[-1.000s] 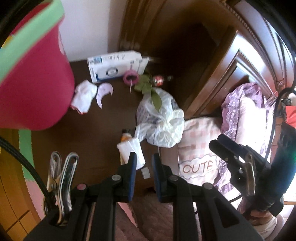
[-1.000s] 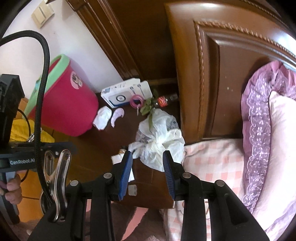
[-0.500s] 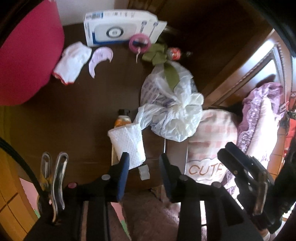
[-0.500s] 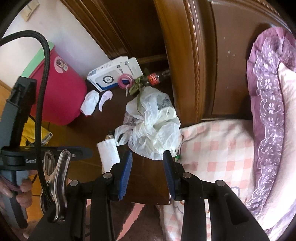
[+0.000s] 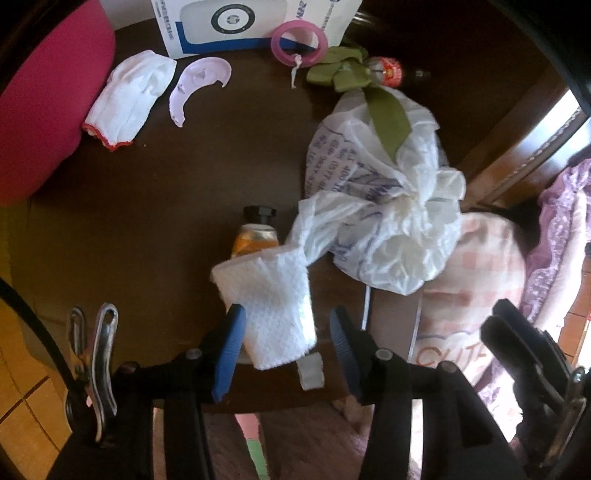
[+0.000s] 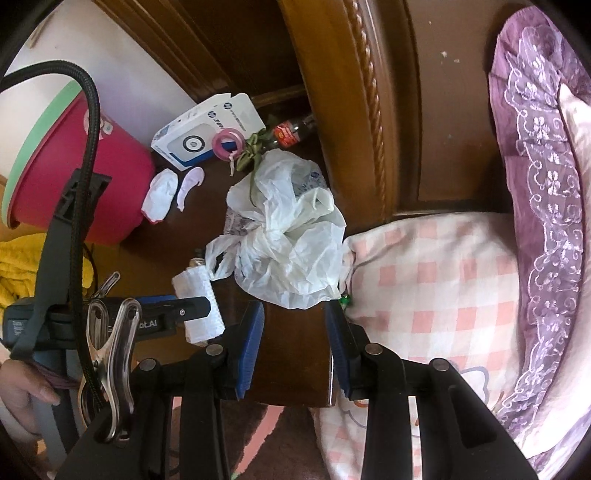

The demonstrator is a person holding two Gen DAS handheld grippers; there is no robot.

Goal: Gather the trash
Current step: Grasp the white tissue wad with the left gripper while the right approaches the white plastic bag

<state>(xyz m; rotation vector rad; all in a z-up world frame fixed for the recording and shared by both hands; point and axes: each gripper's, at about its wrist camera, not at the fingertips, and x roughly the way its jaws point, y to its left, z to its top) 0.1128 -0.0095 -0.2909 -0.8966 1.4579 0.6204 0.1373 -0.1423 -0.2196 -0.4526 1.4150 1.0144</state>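
Left gripper point(image 5: 286, 332) fingers just opened (wide), straddling white tissue point(image 5: 273, 306)

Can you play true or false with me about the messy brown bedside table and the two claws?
1. The folded white paper towel lies between the left claw's blue pads. True; the jaws have just been opening and stand wide around it.
2. The crumpled white plastic bag is hanging from the right claw. False; it lies on the dark brown wooden table, and that claw holds nothing.
3. A pink ring lies against the white and blue box. True.
4. The white glove with a red cuff is inside the pink bin. False; it lies on the table beside the bin.
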